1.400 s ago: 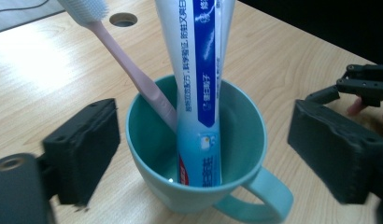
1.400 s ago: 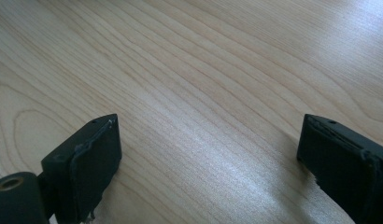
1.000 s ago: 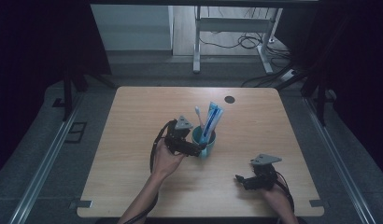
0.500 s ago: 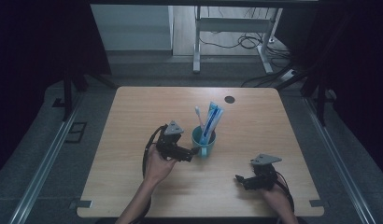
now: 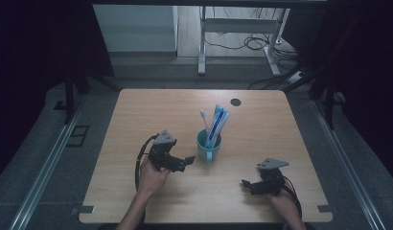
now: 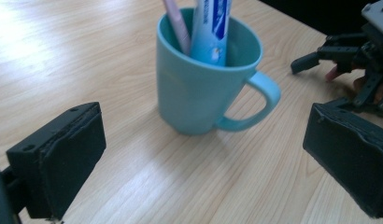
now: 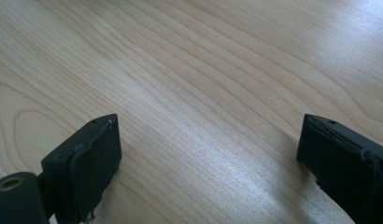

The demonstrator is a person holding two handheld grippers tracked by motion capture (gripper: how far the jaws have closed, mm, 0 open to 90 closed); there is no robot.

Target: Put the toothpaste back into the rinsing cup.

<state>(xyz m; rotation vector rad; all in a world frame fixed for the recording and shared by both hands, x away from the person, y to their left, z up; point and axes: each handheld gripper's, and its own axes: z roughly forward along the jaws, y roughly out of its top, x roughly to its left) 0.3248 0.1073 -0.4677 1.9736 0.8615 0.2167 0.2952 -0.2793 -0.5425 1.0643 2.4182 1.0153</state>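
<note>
1. The left gripper (image 5: 184,162) has its fingers (image 6: 59,161) wide apart, holding nothing.
2. The teal mug (image 6: 204,77) stands just ahead of them, not touching.
3. The right gripper (image 5: 247,184) is spread wide too, low over bare wooden surface (image 7: 203,70).

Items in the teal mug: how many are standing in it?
2. A pink-handled toothbrush leans at the left inside the teal mug, and a blue-and-white toothpaste tube stands beside it on the right. Anything shorter lower in the mug would be hidden.

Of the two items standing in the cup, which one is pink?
The toothbrush is pink: a thin stick leaning in the teal mug. The toothpaste tube beside it is wide, white and blue.
</note>
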